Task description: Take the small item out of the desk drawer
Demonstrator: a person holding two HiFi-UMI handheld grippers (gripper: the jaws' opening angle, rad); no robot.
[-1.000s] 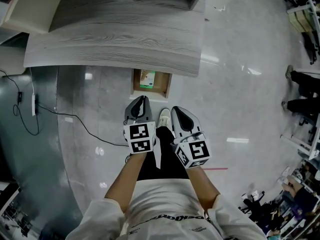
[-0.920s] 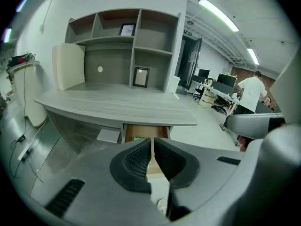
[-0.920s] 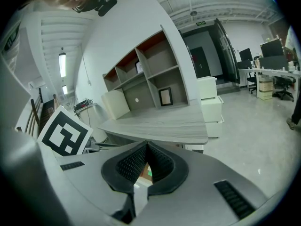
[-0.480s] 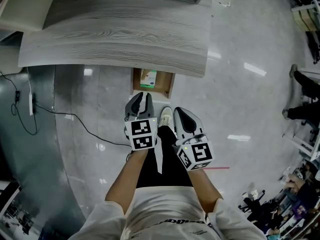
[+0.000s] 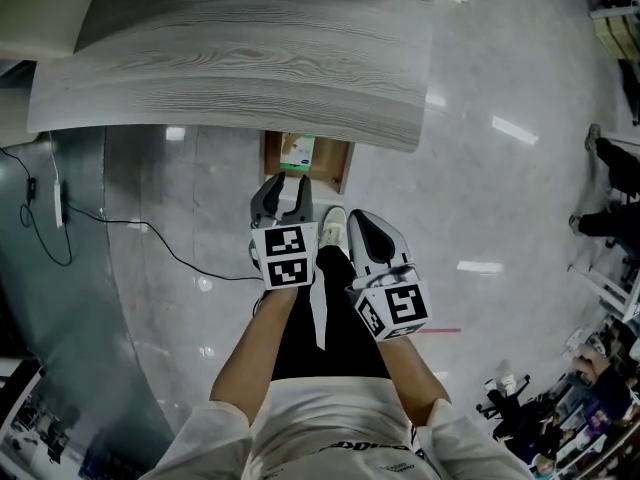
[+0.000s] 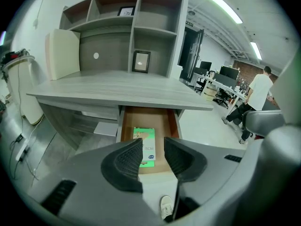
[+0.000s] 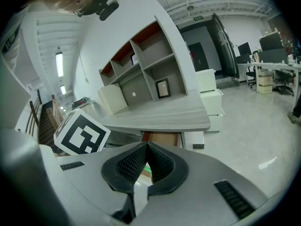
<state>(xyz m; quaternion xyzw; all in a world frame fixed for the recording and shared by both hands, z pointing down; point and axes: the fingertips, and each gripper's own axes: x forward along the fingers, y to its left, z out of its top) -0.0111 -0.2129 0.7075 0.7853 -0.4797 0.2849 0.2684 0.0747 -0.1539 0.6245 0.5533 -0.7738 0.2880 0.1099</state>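
The wooden drawer [image 5: 335, 165] stands pulled out from under the grey desk top [image 5: 230, 58]. A small green and white box [image 5: 297, 152] lies flat in it, also shown in the left gripper view as the box [image 6: 143, 134] inside the drawer [image 6: 149, 119]. My left gripper [image 5: 287, 186] hovers just in front of the drawer, above the box. Its jaws have just been opening and stand apart with nothing between them [image 6: 153, 147]. My right gripper [image 5: 356, 220] hangs beside it to the right, its jaws shut [image 7: 146, 147] and empty.
A shelf unit [image 6: 129, 32] and a cream box [image 6: 63, 53] stand on the desk. A black cable [image 5: 150, 248] runs over the glossy floor at left. My own shoe [image 5: 331, 226] is below the grippers. People and office desks are far off at right [image 5: 610, 168].
Both grippers have sunk toward the drawer. The left gripper's jaws, shut a second ago, now stand apart. The right gripper stays shut.
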